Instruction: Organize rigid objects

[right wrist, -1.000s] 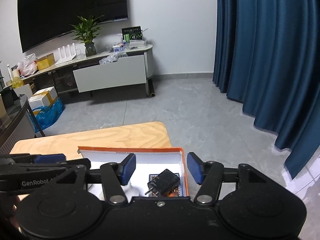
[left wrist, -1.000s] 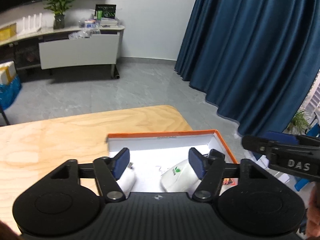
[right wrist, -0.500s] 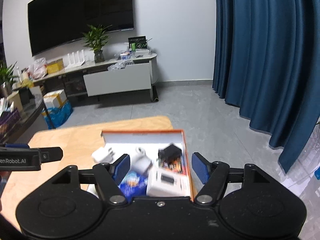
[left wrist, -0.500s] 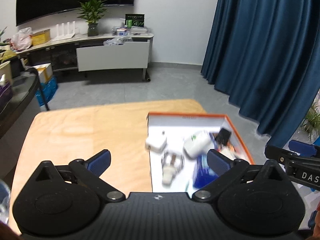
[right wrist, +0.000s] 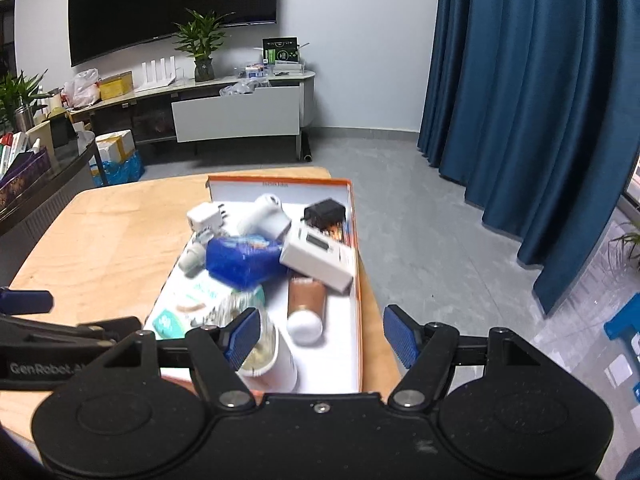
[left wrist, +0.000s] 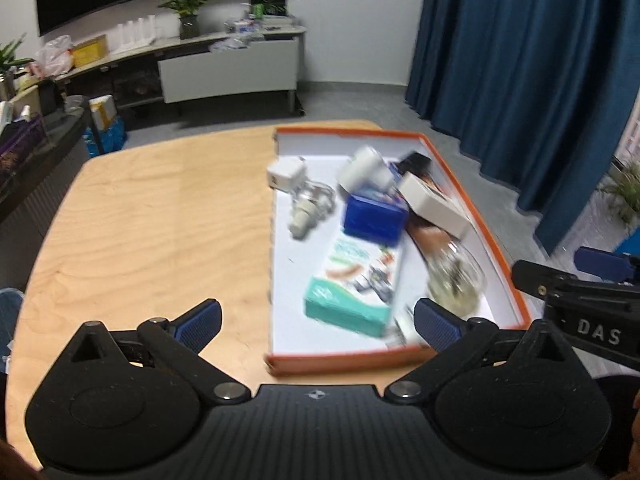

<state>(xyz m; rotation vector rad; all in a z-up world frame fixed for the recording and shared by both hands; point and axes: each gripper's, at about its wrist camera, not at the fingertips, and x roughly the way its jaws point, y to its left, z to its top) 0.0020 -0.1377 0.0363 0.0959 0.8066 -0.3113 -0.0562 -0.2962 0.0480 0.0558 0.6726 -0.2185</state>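
Observation:
An orange-rimmed white box [left wrist: 476, 220] [right wrist: 358, 280] sits on the right part of a wooden table [left wrist: 160, 220]. It holds several items: a white charger [left wrist: 286, 174] [right wrist: 204, 218], a blue box [left wrist: 374, 218] [right wrist: 240, 260], a teal carton [left wrist: 352, 284], a white box [right wrist: 318, 258], a brown bottle [right wrist: 306, 304], a black adapter [right wrist: 324, 212] and a clear jar [left wrist: 456, 276]. My left gripper [left wrist: 316, 320] is open and empty, above the box's near end. My right gripper [right wrist: 320, 334] is open and empty, above the box's near right.
A blue curtain [right wrist: 540, 80] hangs at the right. A low cabinet [right wrist: 236, 116] with a plant [right wrist: 202, 44] stands against the far wall under a dark screen. A dark side table [right wrist: 40, 168] with clutter is at the left.
Both grippers have pulled back and up from inside the box, so the whole box and table now show. The left gripper's jaws have opened wider.

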